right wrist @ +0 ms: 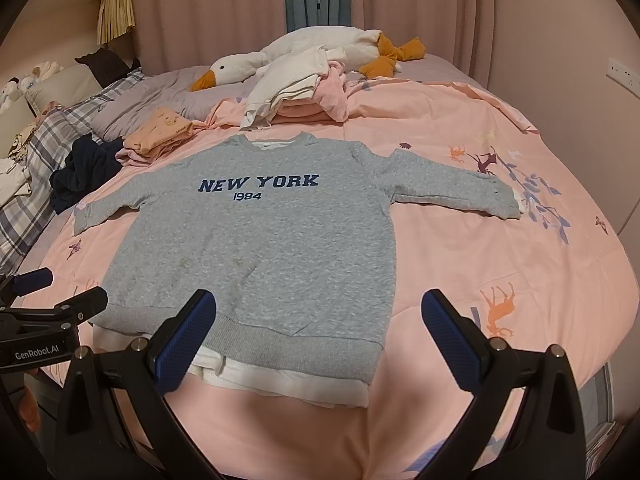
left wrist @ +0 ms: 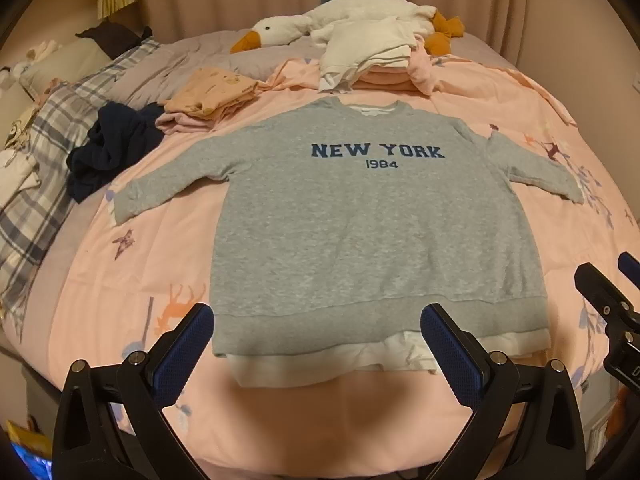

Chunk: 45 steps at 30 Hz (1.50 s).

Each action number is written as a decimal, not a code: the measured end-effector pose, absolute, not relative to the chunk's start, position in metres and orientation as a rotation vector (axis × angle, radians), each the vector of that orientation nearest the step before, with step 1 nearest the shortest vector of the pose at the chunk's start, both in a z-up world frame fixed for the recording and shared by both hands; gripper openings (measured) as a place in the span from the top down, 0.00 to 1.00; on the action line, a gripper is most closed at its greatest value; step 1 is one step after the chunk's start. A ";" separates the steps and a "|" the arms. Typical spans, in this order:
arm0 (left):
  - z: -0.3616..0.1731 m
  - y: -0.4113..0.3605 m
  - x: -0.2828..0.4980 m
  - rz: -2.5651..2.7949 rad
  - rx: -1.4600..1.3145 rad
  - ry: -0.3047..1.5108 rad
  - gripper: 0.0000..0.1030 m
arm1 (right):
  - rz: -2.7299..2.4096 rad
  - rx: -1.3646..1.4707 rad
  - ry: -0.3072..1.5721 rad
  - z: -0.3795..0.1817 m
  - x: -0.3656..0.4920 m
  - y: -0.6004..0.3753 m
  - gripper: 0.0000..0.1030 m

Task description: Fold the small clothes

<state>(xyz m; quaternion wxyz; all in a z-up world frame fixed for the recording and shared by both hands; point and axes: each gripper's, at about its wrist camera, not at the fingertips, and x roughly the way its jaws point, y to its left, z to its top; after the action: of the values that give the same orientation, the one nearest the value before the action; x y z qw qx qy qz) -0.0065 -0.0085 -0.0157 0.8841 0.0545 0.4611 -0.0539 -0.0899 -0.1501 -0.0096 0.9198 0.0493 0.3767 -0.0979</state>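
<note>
The grey sweatshirt (left wrist: 360, 220) lies flat and face up on the pink bedspread (left wrist: 560, 240), sleeves spread wide, straight ahead of both grippers. The left gripper (left wrist: 316, 340) hangs spread wide and grasping nothing above the hem's left part, while the right gripper (right wrist: 320, 328) hovers released over the hem's right corner. Beyond the collar sit folded clothes (left wrist: 372, 64) and a plush goose (right wrist: 288, 56).
</note>
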 end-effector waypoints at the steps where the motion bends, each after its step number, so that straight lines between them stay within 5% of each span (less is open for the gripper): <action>1: -0.016 -0.008 -0.006 -0.113 0.112 0.960 0.01 | -0.201 0.101 0.774 -0.010 -0.090 -0.150 0.00; 22: -0.021 -0.005 -0.001 -0.118 0.084 0.974 0.01 | -0.191 0.128 0.769 -0.013 -0.090 -0.156 0.00; 35: -0.041 0.013 0.042 -0.359 -0.319 0.946 0.01 | 0.063 0.703 0.623 -0.059 -0.084 -0.259 0.00; 45: -0.062 -0.011 0.109 -0.411 -0.338 1.058 0.01 | -0.185 0.922 0.566 -0.088 -0.038 -0.378 0.02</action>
<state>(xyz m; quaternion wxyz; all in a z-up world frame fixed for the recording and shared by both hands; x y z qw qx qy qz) 0.1086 -0.0106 -0.0615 0.8299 -0.1592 0.4984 -0.1935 -0.0379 -0.3780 -0.0882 0.8531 0.4383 0.2690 -0.0879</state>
